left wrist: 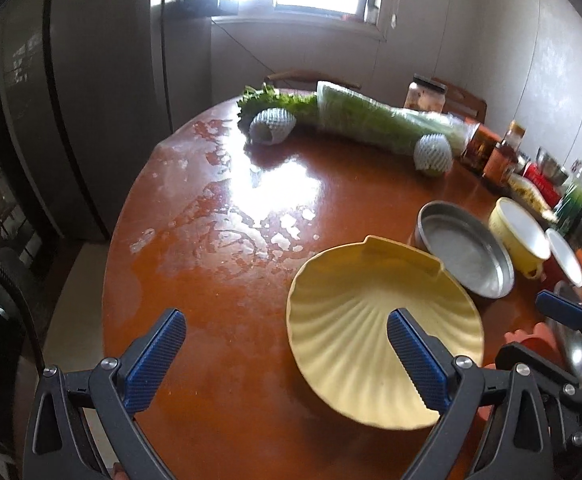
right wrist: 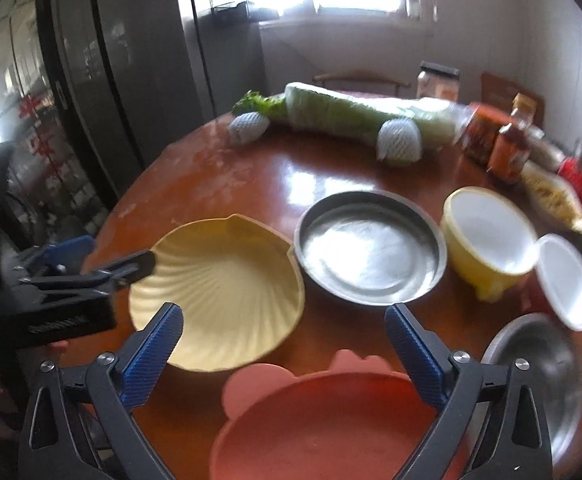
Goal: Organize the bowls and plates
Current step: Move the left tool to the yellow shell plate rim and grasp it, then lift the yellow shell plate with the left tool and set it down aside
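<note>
On the round reddish-brown wooden bench [right wrist: 251,168], wrapped greens, netted fruit and sauce bottles crowd the far edge, behind a shallow round steel pan [right wrist: 371,248] and a yellow bowl with white inside [right wrist: 491,236]. The left gripper [left wrist: 287,356] tilts down with jaws apart, one finger over the ribbed pale-yellow shell-shaped plate [right wrist: 219,292], seemingly not touching. The right gripper [right wrist: 283,352], jaws apart and empty, hangs above a pink plastic plate [right wrist: 311,420] nearest the camera.

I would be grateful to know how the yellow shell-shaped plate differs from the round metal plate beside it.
The yellow shell-shaped plate is matte, with fanned ribs and a notched outline; the round metal plate is shiny, smooth and plainly circular. The shell plate looks broader and shallower, the metal one has a steeper wall. Both sit upright and empty on the table.
</note>
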`<state>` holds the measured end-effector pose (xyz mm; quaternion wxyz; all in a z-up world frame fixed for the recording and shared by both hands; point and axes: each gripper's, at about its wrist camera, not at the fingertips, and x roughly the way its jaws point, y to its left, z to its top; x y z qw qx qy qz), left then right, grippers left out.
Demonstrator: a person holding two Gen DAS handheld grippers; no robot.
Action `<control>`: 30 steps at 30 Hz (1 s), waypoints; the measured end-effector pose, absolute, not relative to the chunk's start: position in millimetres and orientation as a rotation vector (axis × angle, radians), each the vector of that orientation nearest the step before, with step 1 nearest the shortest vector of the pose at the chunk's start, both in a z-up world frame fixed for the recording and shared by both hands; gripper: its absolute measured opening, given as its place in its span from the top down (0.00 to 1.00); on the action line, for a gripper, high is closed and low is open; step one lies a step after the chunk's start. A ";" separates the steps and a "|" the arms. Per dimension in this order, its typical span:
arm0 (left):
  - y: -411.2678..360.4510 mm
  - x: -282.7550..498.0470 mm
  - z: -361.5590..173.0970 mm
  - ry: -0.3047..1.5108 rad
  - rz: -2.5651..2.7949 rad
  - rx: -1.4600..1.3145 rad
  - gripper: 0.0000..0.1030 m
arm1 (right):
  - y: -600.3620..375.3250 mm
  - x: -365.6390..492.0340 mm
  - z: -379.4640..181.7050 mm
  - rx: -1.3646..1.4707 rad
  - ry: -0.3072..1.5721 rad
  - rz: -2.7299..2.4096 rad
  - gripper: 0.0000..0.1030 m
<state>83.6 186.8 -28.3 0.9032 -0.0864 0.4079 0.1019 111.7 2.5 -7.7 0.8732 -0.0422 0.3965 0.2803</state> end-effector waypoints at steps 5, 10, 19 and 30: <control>180.9 97.0 -34.4 0.880 0.203 -0.131 0.08 | 12.4 119.8 -20.1 -0.135 0.858 0.564 0.20; 176.4 107.5 -40.5 0.911 0.184 -0.110 0.18 | 21.4 127.4 -33.2 -0.170 0.903 0.570 0.39; 170.2 115.6 -48.8 0.955 0.107 -0.128 0.55 | 26.6 136.5 -39.3 -0.176 0.936 0.588 0.67; 191.3 112.4 -34.8 0.941 0.124 -0.126 0.58 | 37.1 128.5 -22.4 -0.165 0.902 0.631 0.68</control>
